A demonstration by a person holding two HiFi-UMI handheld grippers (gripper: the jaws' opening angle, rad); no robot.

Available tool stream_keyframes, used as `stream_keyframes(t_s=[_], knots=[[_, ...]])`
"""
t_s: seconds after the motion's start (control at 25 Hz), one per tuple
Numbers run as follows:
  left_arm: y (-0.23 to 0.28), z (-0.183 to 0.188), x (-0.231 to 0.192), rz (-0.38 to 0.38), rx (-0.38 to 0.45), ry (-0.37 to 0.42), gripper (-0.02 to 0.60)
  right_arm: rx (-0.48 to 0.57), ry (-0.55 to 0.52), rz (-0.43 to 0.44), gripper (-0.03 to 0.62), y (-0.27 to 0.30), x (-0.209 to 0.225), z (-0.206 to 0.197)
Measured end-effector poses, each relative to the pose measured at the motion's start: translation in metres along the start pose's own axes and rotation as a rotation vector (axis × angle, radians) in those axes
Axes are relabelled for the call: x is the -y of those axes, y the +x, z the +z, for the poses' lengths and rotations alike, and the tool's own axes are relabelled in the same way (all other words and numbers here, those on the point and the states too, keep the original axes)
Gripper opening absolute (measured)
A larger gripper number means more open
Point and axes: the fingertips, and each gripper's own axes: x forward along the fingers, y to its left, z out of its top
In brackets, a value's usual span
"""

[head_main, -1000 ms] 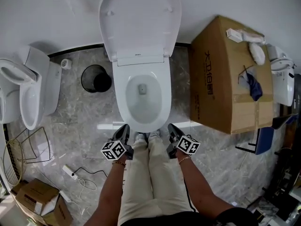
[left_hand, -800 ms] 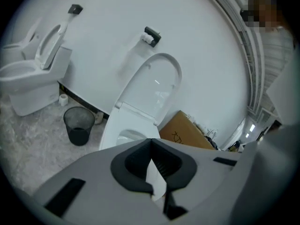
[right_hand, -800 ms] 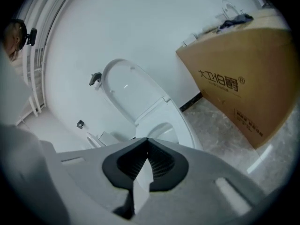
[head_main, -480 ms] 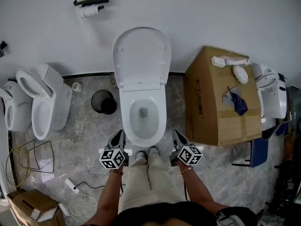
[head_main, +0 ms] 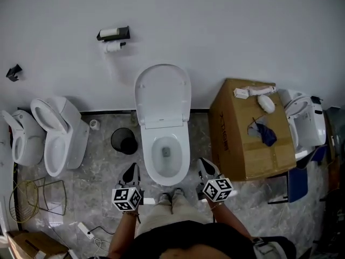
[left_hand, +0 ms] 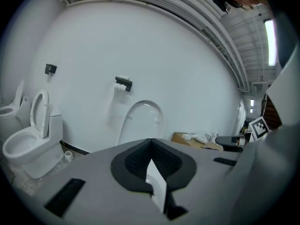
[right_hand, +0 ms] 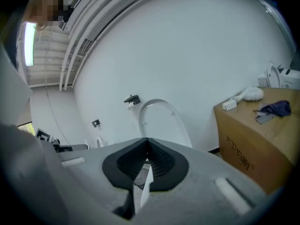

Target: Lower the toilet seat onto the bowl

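Both grippers have come up since a second ago, and the head view now takes in more wall. Nearest, the left gripper and right gripper hang either side of the person's legs, each with jaws pressed together on nothing, short of the bowl. Beyond, the toilet seat stands upright against the wall at the floor's far edge, off the bowl. Only the head view shows the black bin left of the bowl. The left gripper view shows a second toilet large. The right gripper view instead shows the cardboard box and its printed side. Only the gripper views reach the ceiling light.
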Motion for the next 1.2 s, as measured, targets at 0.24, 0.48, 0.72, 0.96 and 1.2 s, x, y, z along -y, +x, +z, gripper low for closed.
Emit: stream_keyframes(t_s=[0.24,0.48,0.72,0.96,1.2], knots=[[-0.011,0.026,0.016,-0.001,0.057,0.021,0.002,0.071,-0.165,0.017,0.006,-0.012,-0.018,0.044],[-0.018,0.048,0.032,0.007,0.084,0.099,0.002,0.144,-0.214,0.0,0.006,-0.028,-0.03,0.072],[-0.02,0.058,0.038,0.025,0.11,0.152,0.002,0.168,-0.23,-0.003,0.006,-0.03,-0.042,0.079],[-0.013,0.066,0.045,0.027,0.118,0.194,0.002,0.2,-0.293,-0.018,0.006,-0.019,-0.05,0.091],[-0.008,0.068,0.042,0.031,0.112,0.198,0.002,0.188,-0.296,-0.03,0.006,-0.013,-0.047,0.095]])
